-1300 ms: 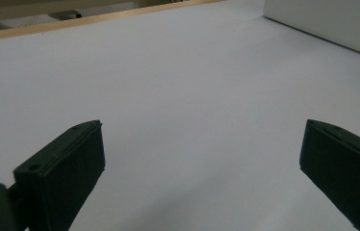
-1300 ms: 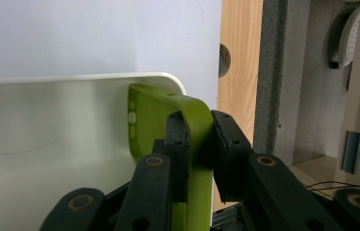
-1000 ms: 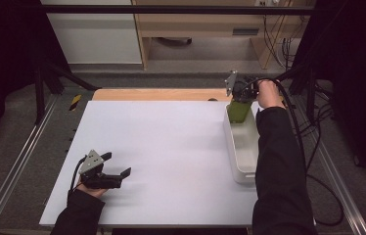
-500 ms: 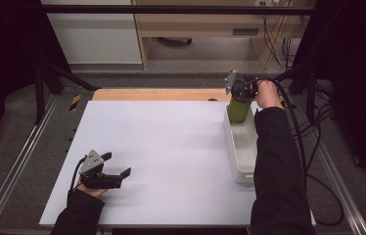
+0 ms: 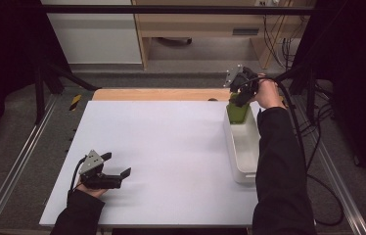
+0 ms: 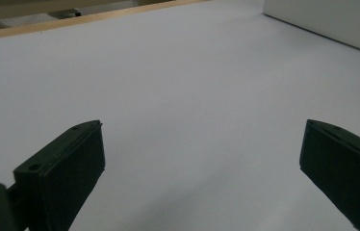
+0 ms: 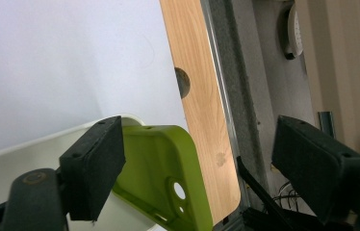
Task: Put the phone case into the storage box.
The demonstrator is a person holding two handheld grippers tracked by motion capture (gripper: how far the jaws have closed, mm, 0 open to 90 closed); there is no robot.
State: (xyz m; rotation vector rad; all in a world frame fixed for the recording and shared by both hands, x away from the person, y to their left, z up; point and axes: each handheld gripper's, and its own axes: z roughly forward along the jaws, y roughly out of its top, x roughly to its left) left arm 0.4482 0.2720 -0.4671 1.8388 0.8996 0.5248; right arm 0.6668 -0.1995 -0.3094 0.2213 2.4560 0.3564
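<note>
A lime-green phone case (image 5: 237,112) stands tilted at the far end of a long white tray (image 5: 242,171) on the right of the white table. My right gripper (image 5: 238,97) hovers just above the case, open. In the right gripper view the case (image 7: 163,159), with its camera hole, leans on the tray wall (image 7: 24,149) beside the left jaw, and the right gripper (image 7: 197,154) has its jaws wide apart around nothing. My left gripper (image 5: 118,163) rests low at the table's near left, open. Bare white table lies between the jaws of the left gripper (image 6: 202,159).
A wooden strip (image 5: 161,94) with a round hole (image 7: 182,82) runs along the table's far edge. Metal rails (image 5: 19,161) flank the table. Cables (image 5: 318,127) hang at the right. The tray's side (image 6: 332,19) shows far off in the left gripper view.
</note>
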